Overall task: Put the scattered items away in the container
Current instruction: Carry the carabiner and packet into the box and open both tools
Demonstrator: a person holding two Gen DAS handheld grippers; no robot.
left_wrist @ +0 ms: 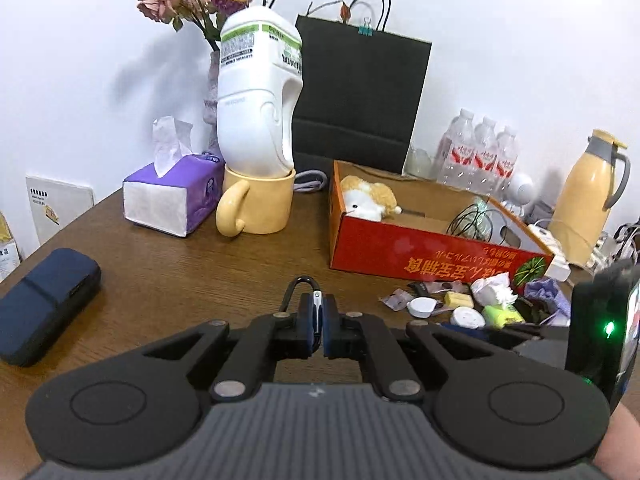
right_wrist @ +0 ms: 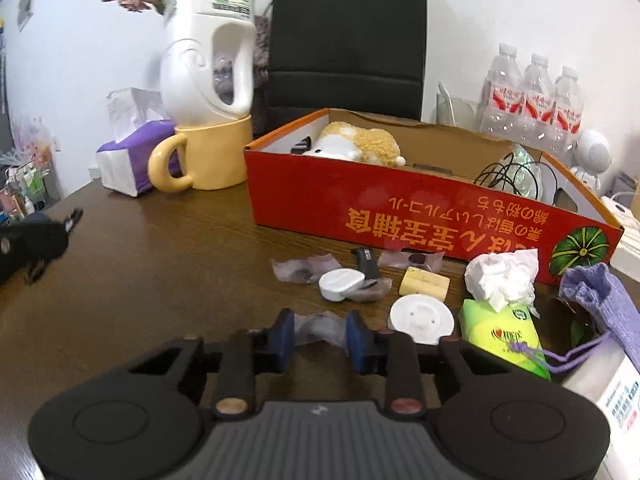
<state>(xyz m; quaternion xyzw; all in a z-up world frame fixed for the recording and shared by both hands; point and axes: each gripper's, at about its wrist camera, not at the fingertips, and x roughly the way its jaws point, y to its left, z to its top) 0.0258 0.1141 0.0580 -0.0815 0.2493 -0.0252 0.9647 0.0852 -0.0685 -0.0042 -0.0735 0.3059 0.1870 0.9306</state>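
The container is a red cardboard box [left_wrist: 424,246] [right_wrist: 360,208] holding a plush toy [right_wrist: 356,142] and a black cable [right_wrist: 508,176]. Scattered in front of it lie clear wrappers [right_wrist: 294,270], a white round case [right_wrist: 340,284], a white disc [right_wrist: 420,318], a yellow block [right_wrist: 424,284], crumpled tissue [right_wrist: 502,276], a green tissue pack [right_wrist: 500,336] and a purple pouch [right_wrist: 600,300]. My left gripper [left_wrist: 318,312] is shut on a small black-and-white clip with a wire loop [left_wrist: 316,300]. My right gripper [right_wrist: 320,330] is open, its jaws on either side of a clear wrapper [right_wrist: 320,328].
A yellow mug [left_wrist: 260,204] holds an upturned white jug [left_wrist: 256,96], beside a purple tissue box [left_wrist: 172,200]. A dark case [left_wrist: 44,304] lies left. A black paper bag [left_wrist: 360,92], water bottles [left_wrist: 480,152] and a yellow thermos [left_wrist: 588,196] stand behind the box.
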